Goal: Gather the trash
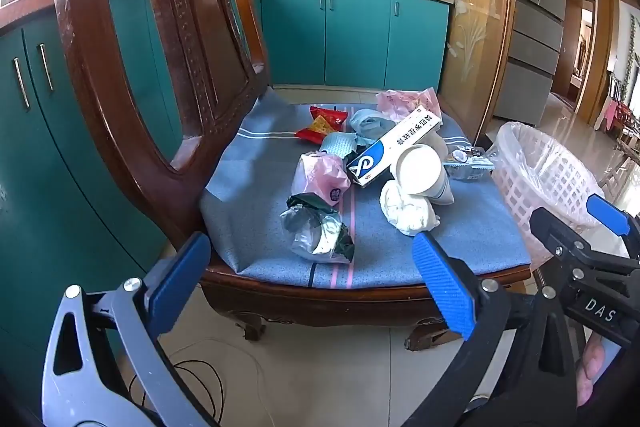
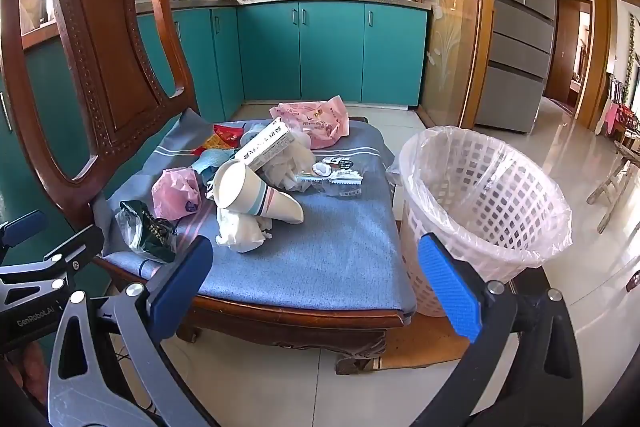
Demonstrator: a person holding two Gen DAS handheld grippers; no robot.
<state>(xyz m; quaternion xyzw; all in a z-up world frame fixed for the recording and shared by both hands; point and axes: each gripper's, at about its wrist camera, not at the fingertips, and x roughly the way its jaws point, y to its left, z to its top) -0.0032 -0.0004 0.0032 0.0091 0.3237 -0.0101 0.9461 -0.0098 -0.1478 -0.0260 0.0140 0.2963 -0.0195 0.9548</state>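
Observation:
Trash lies in a heap on the blue seat cushion (image 1: 460, 239) (image 2: 340, 259) of a wooden chair: a crushed paper cup (image 1: 424, 173) (image 2: 252, 193), a white tissue wad (image 1: 406, 213) (image 2: 242, 231), a blue-white carton (image 1: 394, 147) (image 2: 266, 143), pink bags (image 1: 320, 177) (image 2: 178, 193), a dark foil wrapper (image 1: 318, 231) (image 2: 146, 227) and a red snack packet (image 1: 322, 123). A white lined basket (image 1: 540, 179) (image 2: 484, 203) stands on the floor to the chair's right. My left gripper (image 1: 310, 283) and right gripper (image 2: 316, 275) are open and empty, in front of the seat.
The chair's tall wooden back (image 1: 160, 59) (image 2: 100, 47) rises at the left. Teal kitchen cabinets (image 1: 352, 35) (image 2: 328, 51) stand behind. A wood-framed glass door (image 2: 448, 19) and a grey fridge (image 2: 520, 19) are to the right. A black cable (image 1: 200, 383) lies on the tile floor.

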